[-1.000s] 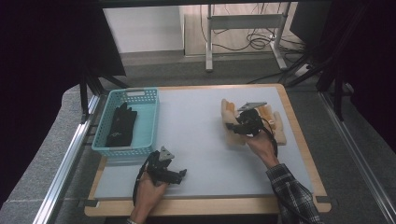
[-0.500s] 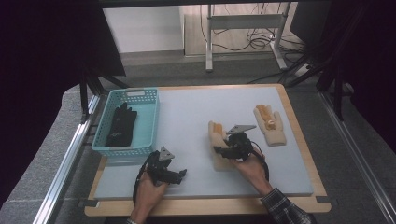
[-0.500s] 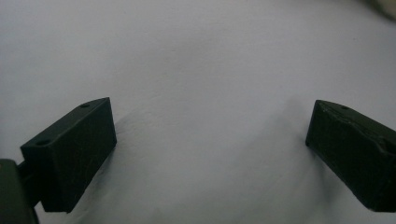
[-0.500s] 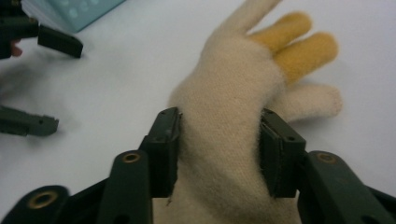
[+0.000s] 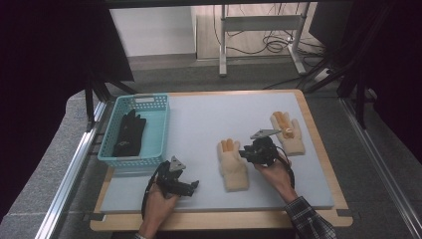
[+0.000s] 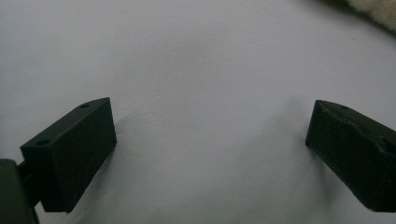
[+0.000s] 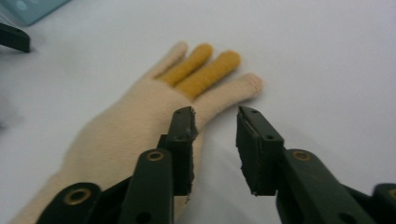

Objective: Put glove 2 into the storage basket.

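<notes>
Pale surface: one black glove is basketed; two cream gloves remain, the nearer beside slightly parted, closing right tongs; left tongs released.

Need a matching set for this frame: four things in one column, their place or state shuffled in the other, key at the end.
Things:
1. black glove
2. cream glove by the right gripper
3. second cream glove
4. left gripper

Places or states:
A. near the mat's right edge, beyond the right gripper
B. jaws wide apart over bare mat, nothing between them
C. inside the blue basket
D. flat on the middle of the mat, yellow fingers pointing away from the person

Pairs: 1-C, 2-D, 3-A, 4-B
</notes>
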Demonstrator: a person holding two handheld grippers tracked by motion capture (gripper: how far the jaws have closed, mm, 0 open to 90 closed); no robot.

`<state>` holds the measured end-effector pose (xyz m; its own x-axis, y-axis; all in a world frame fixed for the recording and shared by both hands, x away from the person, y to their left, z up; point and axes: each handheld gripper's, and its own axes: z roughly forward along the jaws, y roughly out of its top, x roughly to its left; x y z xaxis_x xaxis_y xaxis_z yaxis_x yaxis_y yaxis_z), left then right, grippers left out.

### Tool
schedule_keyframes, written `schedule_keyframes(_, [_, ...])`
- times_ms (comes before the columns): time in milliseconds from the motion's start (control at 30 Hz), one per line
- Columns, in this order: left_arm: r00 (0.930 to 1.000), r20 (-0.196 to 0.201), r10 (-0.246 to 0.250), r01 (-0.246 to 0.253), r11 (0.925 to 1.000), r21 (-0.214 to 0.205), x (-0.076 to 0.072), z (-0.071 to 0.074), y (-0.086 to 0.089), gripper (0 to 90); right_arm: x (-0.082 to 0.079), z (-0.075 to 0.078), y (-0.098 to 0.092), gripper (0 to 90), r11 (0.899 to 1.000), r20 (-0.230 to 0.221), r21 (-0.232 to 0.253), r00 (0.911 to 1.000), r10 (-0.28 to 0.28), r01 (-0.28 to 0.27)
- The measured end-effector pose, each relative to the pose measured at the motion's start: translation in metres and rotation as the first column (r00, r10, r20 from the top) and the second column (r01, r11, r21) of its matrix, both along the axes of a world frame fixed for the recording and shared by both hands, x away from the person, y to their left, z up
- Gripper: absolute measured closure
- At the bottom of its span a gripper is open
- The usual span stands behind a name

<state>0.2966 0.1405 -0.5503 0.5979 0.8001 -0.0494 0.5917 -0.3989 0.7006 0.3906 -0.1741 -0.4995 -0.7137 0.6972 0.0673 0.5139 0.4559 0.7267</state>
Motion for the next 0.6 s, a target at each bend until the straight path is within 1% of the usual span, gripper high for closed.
schedule_keyframes(33, [1.0,0.0,0.0,0.0,1.0,0.0,0.0,0.0,0.0,2.0,0.0,0.0,0.0,66.4,1.0,0.0,0.0,1.0,0.0,0.0])
schedule_keyframes(67, [1.0,0.0,0.0,0.0,1.0,0.0,0.0,0.0,0.0,2.0,0.004,-0.004,0.0,66.9,1.0,-0.021,0.003,0.9998,-0.003,0.003])
schedule_keyframes(100, [1.0,0.0,0.0,0.0,1.0,0.0,0.0,0.0,0.0,2.1,0.009,-0.011,0.001,66.8,1.0,-0.033,0.008,0.9995,-0.001,0.001])
schedule_keyframes(133, [1.0,0.0,0.0,0.0,1.0,0.0,0.0,0.0,0.0,2.1,0.009,-0.011,0.001,66.8,1.0,-0.033,0.008,0.9995,-0.001,0.001])
schedule_keyframes(167, [1.0,-0.001,-0.003,0.003,1.0,0.005,0.0,0.0,0.0,2.0,0.011,-0.017,0.003,66.1,1.0,-0.057,0.001,0.9984,0.003,-0.003])
schedule_keyframes(233, [1.0,-0.001,-0.003,0.003,1.0,0.005,0.0,0.0,0.0,2.1,0.009,-0.025,0.006,66.0,1.0,-0.072,-0.011,0.9973,0.013,-0.014])
schedule_keyframes(267, [1.0,-0.001,-0.003,0.003,1.0,0.005,0.0,0.0,0.0,2.1,0.007,-0.026,0.006,66.7,1.0,-0.062,0.002,0.998,0.015,-0.015])
schedule_keyframes(300, [1.0,-0.001,-0.003,0.003,1.0,0.005,0.0,0.0,0.0,2.1,0.005,-0.026,0.005,68.7,1.0,-0.068,0.009,0.9974,0.021,-0.02])
schedule_keyframes(333, [1.0,-0.001,-0.003,0.003,1.0,0.004,0.0,0.0,0.0,2.1,0.003,-0.026,0.005,69.7,0.999,-0.073,0.013,0.9969,0.03,-0.029])
schedule_keyframes(400, [1.0,-0.001,-0.003,0.003,1.0,0.004,0.0,0.0,0.0,2.1,-0.001,-0.024,0.006,71.6,0.999,-0.055,0.012,0.998,0.031,-0.03])
schedule_keyframes(433, [1.0,-0.001,-0.003,0.003,1.0,0.005,0.0,0.0,0.0,2.1,-0.002,-0.023,0.006,74.6,0.999,-0.059,0.019,0.9976,0.035,-0.034])
schedule_keyframes(467, [1.0,-0.001,-0.003,0.003,1.0,0.004,0.0,0.0,0.0,2.1,-0.003,-0.024,0.006,78.3,0.999,-0.064,0.017,0.9971,0.042,-0.041])
schedule_keyframes(500, [1.0,-0.001,-0.003,0.003,1.0,0.004,0.0,0.0,0.0,2.1,-0.003,-0.025,0.008,82.1,0.999,-0.066,0.003,0.9968,0.047,-0.047])
schedule_keyframes(533, [1.0,-0.001,-0.003,0.003,1.0,0.005,0.0,0.0,0.0,2.1,-0.003,-0.026,0.008,85.2,0.999,-0.06,0.001,0.9969,0.051,-0.051])
schedule_keyframes(600, [1.0,0.0,0.0,0.0,1.0,0.0,0.0,0.0,0.0,2.1,-0.004,-0.024,0.009,86.6,0.999,-0.057,-0.005,0.9972,0.049,-0.049])
